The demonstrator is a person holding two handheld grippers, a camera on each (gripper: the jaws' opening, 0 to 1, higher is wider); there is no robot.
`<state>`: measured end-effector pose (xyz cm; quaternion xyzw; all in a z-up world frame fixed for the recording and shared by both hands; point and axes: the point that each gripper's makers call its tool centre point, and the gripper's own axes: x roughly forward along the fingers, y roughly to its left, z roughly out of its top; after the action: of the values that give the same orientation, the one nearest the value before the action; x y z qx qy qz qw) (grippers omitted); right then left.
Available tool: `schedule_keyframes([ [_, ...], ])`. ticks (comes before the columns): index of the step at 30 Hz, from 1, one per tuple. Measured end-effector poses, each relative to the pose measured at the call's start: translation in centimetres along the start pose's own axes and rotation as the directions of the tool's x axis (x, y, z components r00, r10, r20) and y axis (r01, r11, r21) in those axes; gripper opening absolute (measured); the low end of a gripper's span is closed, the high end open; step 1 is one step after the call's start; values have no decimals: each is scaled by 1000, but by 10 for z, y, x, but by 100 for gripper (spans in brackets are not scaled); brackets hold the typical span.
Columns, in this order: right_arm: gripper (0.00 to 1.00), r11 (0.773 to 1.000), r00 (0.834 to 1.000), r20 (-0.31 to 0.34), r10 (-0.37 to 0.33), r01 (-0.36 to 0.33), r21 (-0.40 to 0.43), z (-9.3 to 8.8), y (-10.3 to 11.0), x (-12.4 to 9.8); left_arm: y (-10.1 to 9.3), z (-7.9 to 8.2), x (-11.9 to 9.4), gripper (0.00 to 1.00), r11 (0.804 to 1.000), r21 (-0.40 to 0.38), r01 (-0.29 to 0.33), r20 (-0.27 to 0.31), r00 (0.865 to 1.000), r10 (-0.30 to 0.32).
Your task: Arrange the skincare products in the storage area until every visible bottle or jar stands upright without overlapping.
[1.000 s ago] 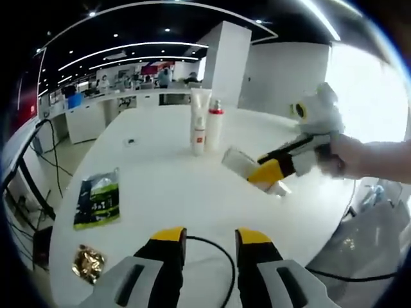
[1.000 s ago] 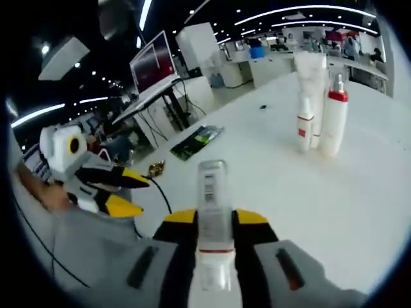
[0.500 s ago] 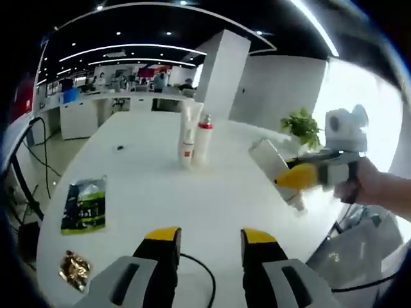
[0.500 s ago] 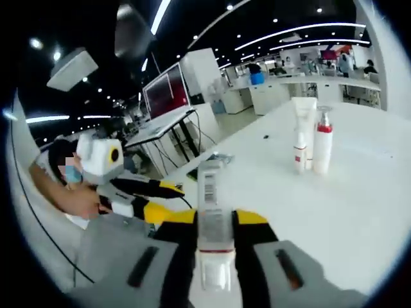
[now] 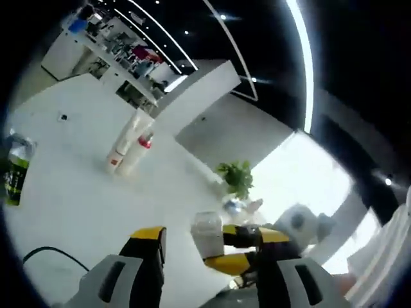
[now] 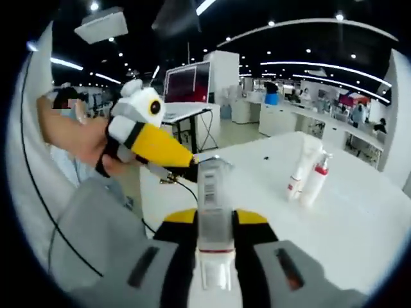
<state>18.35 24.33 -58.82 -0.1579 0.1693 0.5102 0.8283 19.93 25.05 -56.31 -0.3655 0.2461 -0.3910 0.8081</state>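
Pinching a clear bottle (image 6: 212, 212) between its jaws, the right gripper (image 6: 214, 221) lifts it — left gripper (image 5: 209, 247) spread; tube (image 6: 300, 168) and pump bottle (image 6: 317, 181) upright at two o'clock.

1. Long ceiling strip lights (image 5: 307, 70) and small spot lamps give bright, even light from overhead in both views.
2. A big window (image 5: 298, 186) in the left gripper view is blown out to pure white, with no detail in it.
3. The white tabletop (image 6: 359, 224) reflects the light strongly; shadows on it are faint and soft.
4. The ceiling stays dark, so contrast is high.
5. Fisheye bending curves the light strips and the tabletop edge, most strongly near the borders.
6. The left gripper view is heavily tilted and slightly smeared.
7. The bottle (image 6: 214, 212) close to the lens looks soft; the distant office is small and hazy.
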Motion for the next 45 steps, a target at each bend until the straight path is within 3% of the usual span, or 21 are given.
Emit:
schedule_keyframes([
  [2, 21, 999, 1000, -4, 1, -1, -46, 1, 3, -1, 7, -11, 2, 44, 998, 43, -34, -58, 998, 37],
  [4, 21, 995, 1000, 8, 7, -6, -99, 4, 6, -2, 6, -14, 2, 30, 992, 119, -28, -67, 997, 36],
  [5, 21, 994, 1000, -13, 8, -10, -108, 1, 8, -2, 0, -15, 3, 29, 994, 110, 5, -61, 998, 2],
  [9, 21, 968, 999, -20, 28, -32, -251, 2, 17, -2, -1, -26, 7, 26, 998, 62, 16, -104, 995, -9],
  [14, 21, 962, 1000, -28, 10, -17, -273, 0, 18, -3, -9, -29, 6, 23, 995, 70, 78, -89, 993, -71],
  [18, 22, 959, 999, -42, 0, -12, -284, -6, 21, -1, -8, -34, 5, 23, 993, 103, 62, -93, 994, -52],
  [20, 24, 973, 1000, -26, 9, -15, -232, -5, 24, -1, -7, -31, 1, 23, 992, 113, 57, -63, 997, -50],
  [23, 36, 990, 999, -43, -18, 12, -140, -12, 19, -2, 0, -21, -6, 23, 993, 110, 32, -19, 999, -30],
  [24, 39, 998, 999, -29, -18, 16, -68, -12, 19, -3, 2, -17, -9, 23, 994, 107, 24, 4, 1000, -24],
  [28, 39, 988, 999, 48, -21, 13, 152, -11, 14, -11, 15, 1, -21, 22, 997, 72, -9, 82, 997, 3],
  [30, 40, 946, 997, 75, -20, -5, 324, -14, 11, -15, 22, 11, -27, 22, 996, 77, -40, 115, 993, 31],
  [32, 41, 860, 994, 105, -17, -39, 510, -15, 11, -17, 27, 22, -33, 22, 995, 75, -62, 152, 987, 50],
  [34, 41, 797, 986, 147, 74, -148, 585, -14, 28, -13, 25, 31, -36, 22, 996, 72, -58, 186, 981, 44],
  [35, 42, 737, 976, 168, 141, -217, 640, -12, 42, -9, 22, 36, -36, 22, 996, 79, -45, 205, 978, 27],
  [36, 43, 697, 964, 202, 173, -265, 666, -6, 50, -6, 19, 38, -34, 22, 996, 83, -29, 214, 977, 11],
  [37, 45, 626, 945, 261, 199, -327, 708, 3, 58, -4, 11, 38, -32, 22, 995, 101, 4, 207, 978, -25],
  [38, 49, 575, 932, 299, 206, -362, 734, 9, 61, -3, 6, 38, -30, 22, 992, 122, 16, 206, 978, -41],
  [39, 50, 525, 918, 344, 196, -394, 754, 16, 61, -2, 0, 37, -28, 22, 989, 140, 40, 197, 978, -67],
  [40, 50, 457, 903, 391, 176, -427, 780, 24, 60, -1, -9, 34, -26, 22, 984, 163, 77, 184, 977, -107],
  [44, 50, 321, 871, 488, 52, -477, 818, 38, 37, -3, -24, 25, -25, 22, 968, 219, 125, 155, 975, -161],
  [45, 50, 306, 861, 509, 18, -489, 817, 41, 28, -6, -25, 24, -26, 23, 964, 232, 128, 151, 975, -166],
])
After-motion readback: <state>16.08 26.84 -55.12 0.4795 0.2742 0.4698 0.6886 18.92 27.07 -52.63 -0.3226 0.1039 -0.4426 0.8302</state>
